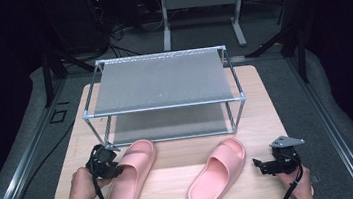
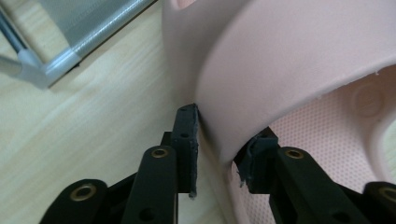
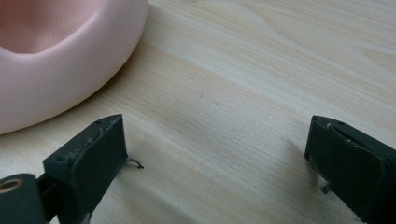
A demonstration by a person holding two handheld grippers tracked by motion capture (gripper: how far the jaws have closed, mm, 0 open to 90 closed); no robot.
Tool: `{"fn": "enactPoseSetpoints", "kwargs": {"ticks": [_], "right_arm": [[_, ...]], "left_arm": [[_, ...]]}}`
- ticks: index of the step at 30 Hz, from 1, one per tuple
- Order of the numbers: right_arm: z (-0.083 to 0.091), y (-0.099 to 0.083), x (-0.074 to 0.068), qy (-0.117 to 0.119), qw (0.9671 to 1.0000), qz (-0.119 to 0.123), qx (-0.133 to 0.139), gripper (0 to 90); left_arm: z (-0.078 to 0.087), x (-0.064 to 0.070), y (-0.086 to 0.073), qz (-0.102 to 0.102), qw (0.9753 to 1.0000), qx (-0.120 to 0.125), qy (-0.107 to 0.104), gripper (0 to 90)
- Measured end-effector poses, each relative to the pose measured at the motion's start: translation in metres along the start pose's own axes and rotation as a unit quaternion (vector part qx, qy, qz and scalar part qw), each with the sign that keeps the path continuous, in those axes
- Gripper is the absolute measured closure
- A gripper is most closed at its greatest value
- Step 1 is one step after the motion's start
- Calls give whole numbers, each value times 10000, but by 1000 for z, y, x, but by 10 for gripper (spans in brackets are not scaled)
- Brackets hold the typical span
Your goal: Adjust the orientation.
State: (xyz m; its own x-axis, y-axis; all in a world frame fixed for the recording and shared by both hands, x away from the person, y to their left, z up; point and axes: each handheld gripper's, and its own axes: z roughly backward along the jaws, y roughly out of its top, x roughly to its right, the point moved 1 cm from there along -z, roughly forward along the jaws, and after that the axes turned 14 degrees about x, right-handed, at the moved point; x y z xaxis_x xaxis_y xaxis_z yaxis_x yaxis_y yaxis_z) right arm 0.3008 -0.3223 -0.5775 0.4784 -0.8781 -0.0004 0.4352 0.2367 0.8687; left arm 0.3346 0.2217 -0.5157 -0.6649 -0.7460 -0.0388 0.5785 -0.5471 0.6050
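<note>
Your left tool (image 1: 105,164) is clamped on the strap of the left pink foam slide sandal (image 1: 132,177), which lies on the pale wooden table (image 1: 171,155) with its toe pointing up and to the right, toward the rack. In the left gripper view one black jaw presses the strap's outer face and the other sits under it on the dotted footbed side, so the strap's edge is pinched between them (image 2: 219,149). Your left hand (image 1: 81,187) holds that tool at the sandal's left side, about midway along its length.

The second pink foam slide sandal (image 1: 218,172) lies to the right on the same table, well apart from the first, also angled with its toe up and to the right. Your right tool (image 1: 268,165) sits just beside its right edge, near the strap, without touching it. In the right gripper view its jaws stand wide apart over bare wood (image 3: 215,154), with the sandal's rounded edge (image 3: 60,70) off to the upper left.

Behind both sandals stands the two-tier metal-framed shoe rack with grey fabric shelves (image 1: 162,83), its front lower corner close to your left tool. A black cable (image 1: 41,167) trails off the table's left edge.
</note>
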Motion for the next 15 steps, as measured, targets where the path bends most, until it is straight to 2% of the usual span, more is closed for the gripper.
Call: {"fn": "enactPoseSetpoints", "kwargs": {"ticks": [2,4,6,7,8,9,12,14,15], "right_arm": [[0,0,0,2,10000,-1,0,51],[0,0,0,-4,10000,2,0,51],[0,0,0,3,10000,-1,5,53],[0,0,0,4,10000,-2,4,53],[0,0,0,-2,10000,0,3,53],[0,0,0,-4,10000,1,2,53],[0,0,0,-7,10000,-2,4,54],[0,0,0,-11,10000,-3,5,55],[0,0,0,-9,10000,-4,8,55]], "left_arm": [[-2,-2,4,-139,9998,-64,-122,723],[-4,-4,9,-429,9987,-125,-238,747],[-6,-6,12,-536,9980,-132,-309,754],[-8,-6,15,-839,9958,-180,-328,762],[-9,-6,17,-965,9944,-208,-388,766],[-11,-7,22,-1308,9898,-259,-499,766],[-15,-11,28,-1512,9863,-262,-613,770],[-17,-15,31,-1419,9871,-342,-661,773],[-19,-18,31,-1192,9889,-429,-780,764]]}}
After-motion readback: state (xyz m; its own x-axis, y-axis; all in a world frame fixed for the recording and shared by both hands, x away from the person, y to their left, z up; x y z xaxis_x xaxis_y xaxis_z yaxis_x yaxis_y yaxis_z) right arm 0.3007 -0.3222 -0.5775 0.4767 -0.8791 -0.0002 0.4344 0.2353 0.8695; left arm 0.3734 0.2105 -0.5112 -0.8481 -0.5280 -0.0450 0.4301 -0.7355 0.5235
